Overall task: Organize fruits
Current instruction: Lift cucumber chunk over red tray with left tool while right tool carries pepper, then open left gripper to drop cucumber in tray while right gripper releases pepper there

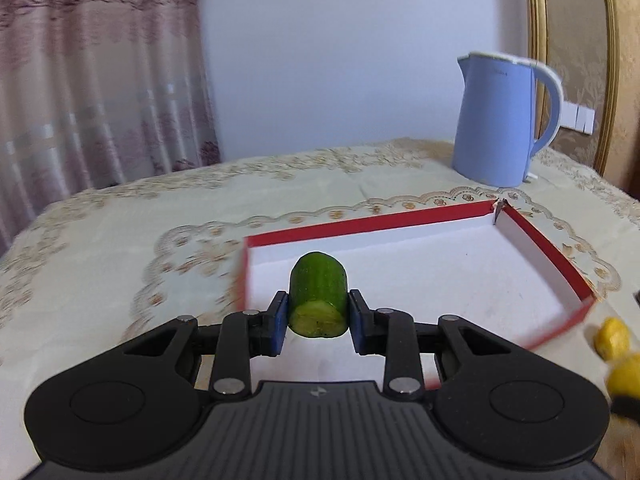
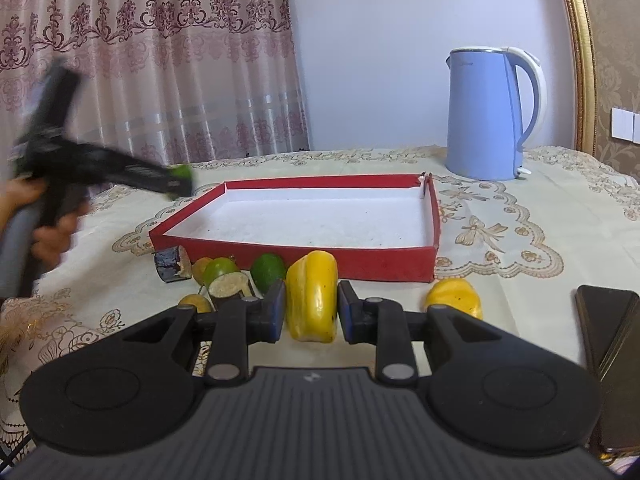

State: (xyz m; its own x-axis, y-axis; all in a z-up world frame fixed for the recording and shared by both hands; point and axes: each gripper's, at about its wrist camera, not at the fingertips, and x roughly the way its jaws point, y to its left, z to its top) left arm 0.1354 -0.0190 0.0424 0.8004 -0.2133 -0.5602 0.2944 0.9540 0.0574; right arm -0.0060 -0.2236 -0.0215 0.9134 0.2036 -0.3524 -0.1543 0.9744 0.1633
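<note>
The left gripper [image 1: 318,316] clamps a short green cucumber piece [image 1: 319,300] between its blue pads, cut face toward the camera, held above the near left part of a shallow red box [image 1: 540,248] with a white floor. The right wrist view shows the same gripper, blurred, in a person's hand [image 2: 52,236] off the box's left corner. The right gripper [image 2: 312,312] is closed on a yellow pepper piece [image 2: 313,300], just in front of the box's near wall. More produce lies on the patterned tablecloth [image 2: 520,248] along that wall: a green lime [image 2: 267,273], a cut green piece [image 2: 224,280], a dark-skinned cut piece [image 2: 173,266] and a second yellow pepper piece [image 2: 454,298] to the right. A blue electric kettle [image 2: 486,116] stands behind the box's far right corner, before a pale wall and a pink curtain [image 2: 140,60].
</note>
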